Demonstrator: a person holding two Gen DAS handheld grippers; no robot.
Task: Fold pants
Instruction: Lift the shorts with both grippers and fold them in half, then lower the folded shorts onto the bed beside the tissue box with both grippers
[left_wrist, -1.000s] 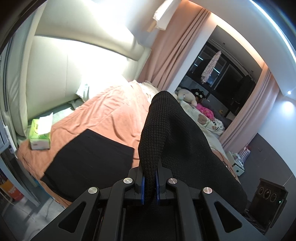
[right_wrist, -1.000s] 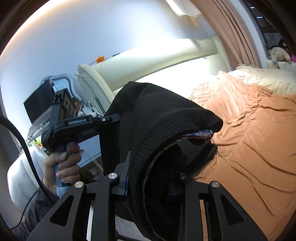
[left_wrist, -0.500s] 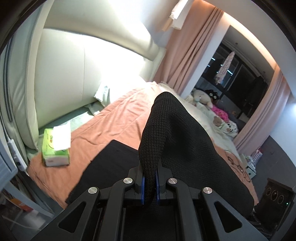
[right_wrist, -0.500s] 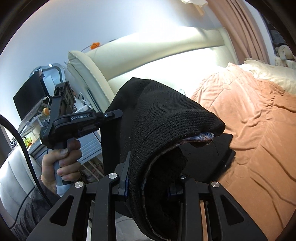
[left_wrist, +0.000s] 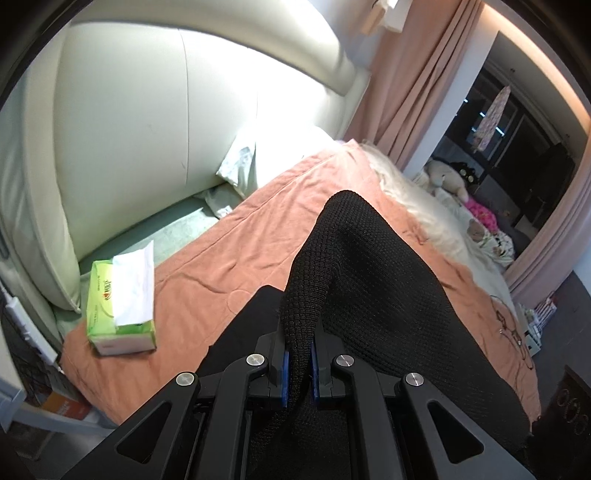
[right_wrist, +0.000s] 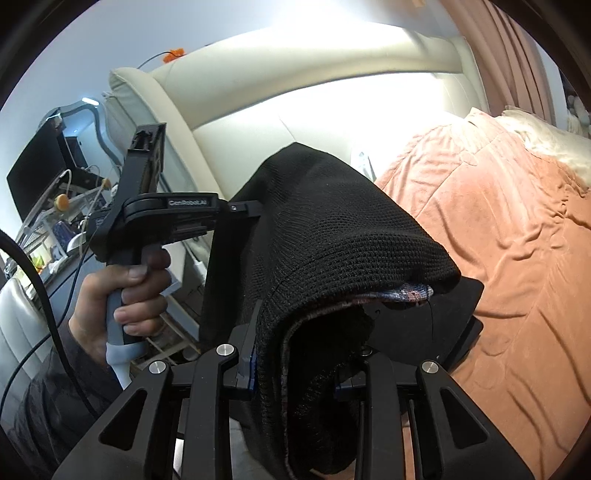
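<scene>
Both the left gripper (left_wrist: 297, 363) and right gripper (right_wrist: 295, 369) are clamped on the black pants (left_wrist: 369, 280), held up over the orange bedspread (left_wrist: 207, 273), which fills the frame centre below them

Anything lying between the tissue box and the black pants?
Only bare orange blanket separates the tissue box from the pants; the left wrist view shows it.
</scene>
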